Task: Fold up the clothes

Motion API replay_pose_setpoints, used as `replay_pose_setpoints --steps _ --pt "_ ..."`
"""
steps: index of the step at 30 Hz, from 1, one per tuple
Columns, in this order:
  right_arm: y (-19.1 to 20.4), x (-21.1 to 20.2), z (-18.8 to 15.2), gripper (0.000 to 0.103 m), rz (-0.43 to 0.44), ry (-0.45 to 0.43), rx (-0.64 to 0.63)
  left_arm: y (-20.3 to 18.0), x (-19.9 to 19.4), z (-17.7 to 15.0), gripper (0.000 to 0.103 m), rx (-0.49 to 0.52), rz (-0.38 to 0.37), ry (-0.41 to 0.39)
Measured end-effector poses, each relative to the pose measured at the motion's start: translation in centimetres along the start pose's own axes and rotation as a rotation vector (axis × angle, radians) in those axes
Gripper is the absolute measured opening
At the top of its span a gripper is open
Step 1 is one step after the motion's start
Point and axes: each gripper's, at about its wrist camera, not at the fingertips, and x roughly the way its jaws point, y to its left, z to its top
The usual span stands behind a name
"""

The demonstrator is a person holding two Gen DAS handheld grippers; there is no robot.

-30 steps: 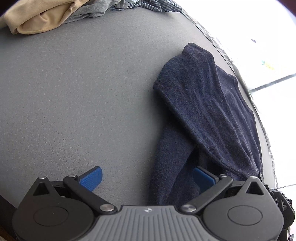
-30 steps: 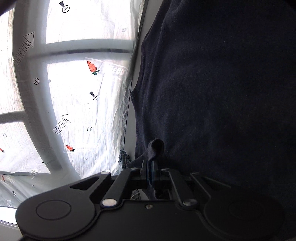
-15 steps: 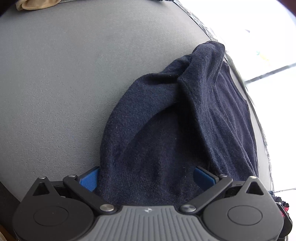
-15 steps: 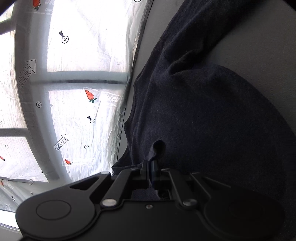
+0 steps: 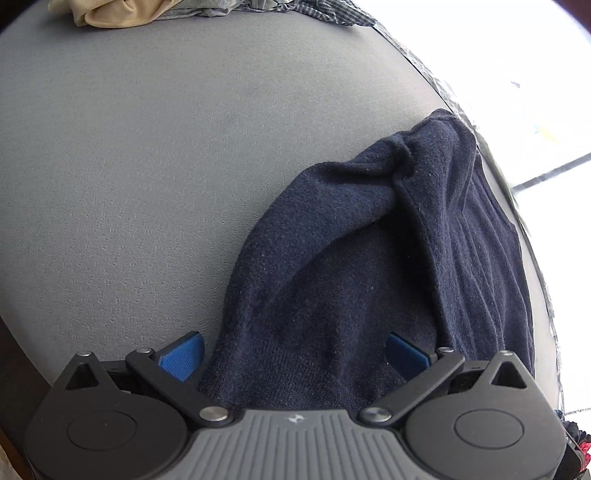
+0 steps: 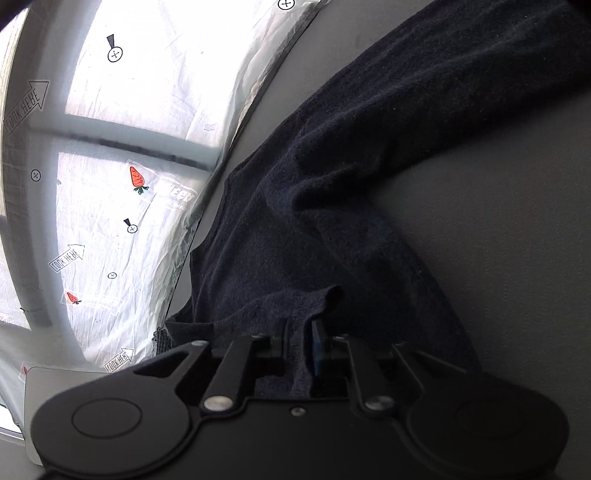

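Left wrist view first: we find the left gripper (image 5: 293, 354) with its jaws spread wide, the blue pads (image 5: 183, 356) standing clear on either side of a band of navy sweater (image 5: 354, 280) that passes between them without being pinched; we record nothing held by this gripper. From that gripper the sweater runs toward 1 o'clock, lying on the grey table (image 5: 147, 184), with one thick fold rolled over the body of the garment and ending in a rounded hump near the table's edge at 2 o'clock. At 12 o'clock, on the far rim of the table, we note a heap of other clothes (image 5: 110, 14), tan and checked, well apart from the sweater. In the right wrist view, the right gripper (image 6: 299, 343) has its jaws only slightly parted and opening, with a hem of the sweater (image 6: 332, 229) standing between them; a blue pad (image 6: 317, 343) shows beside the cloth, and we cannot tell whether the pads press on it at this moment. Outward from this gripper the garment spreads toward 12 o'clock, and a long sleeve stretches away toward 1 o'clock across the table (image 6: 498, 240). At 9 to 11 o'clock we observe a bright window covered with white plastic sheeting (image 6: 122, 147) printed with carrots and arrows.
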Motion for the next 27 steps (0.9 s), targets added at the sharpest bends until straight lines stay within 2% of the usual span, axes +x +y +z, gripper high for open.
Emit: replay_pose_setpoints --steps 3,7,11,15,16,19,22,23,27 --pt "-0.2 0.5 0.1 0.025 -0.043 0.013 -0.012 0.1 0.0 0.4 0.103 -0.014 0.017 -0.017" --pt "-1.4 1.3 0.0 0.035 -0.061 0.054 0.048 0.4 -0.3 0.8 0.103 -0.017 0.021 -0.036" --pt "-1.9 2.1 -0.1 0.038 -0.039 0.082 0.095 -0.1 0.3 1.2 0.1 0.002 0.017 -0.034" --pt "-1.8 2.9 0.0 0.038 -0.005 0.094 0.11 -0.5 0.3 1.4 0.083 0.021 0.03 -0.067" --pt "-1.7 3.0 0.0 0.033 0.004 0.095 0.104 -0.5 0.3 1.4 0.08 0.017 0.025 -0.074" --pt "-1.4 2.9 -0.1 0.005 0.029 0.088 0.065 -0.5 0.3 1.4 0.063 0.005 0.028 -0.082" --pt "-0.4 2.6 0.4 0.004 0.062 0.06 0.031 -0.6 0.2 1.2 0.043 -0.007 0.053 -0.094" --pt "-0.1 2.6 0.7 0.004 0.074 0.055 0.027 -0.5 0.1 1.1 0.032 -0.018 0.049 -0.098" --pt "1.2 2.0 2.6 0.004 0.121 0.025 0.01 -0.6 -0.7 0.9 0.011 -0.062 -0.016 -0.106"
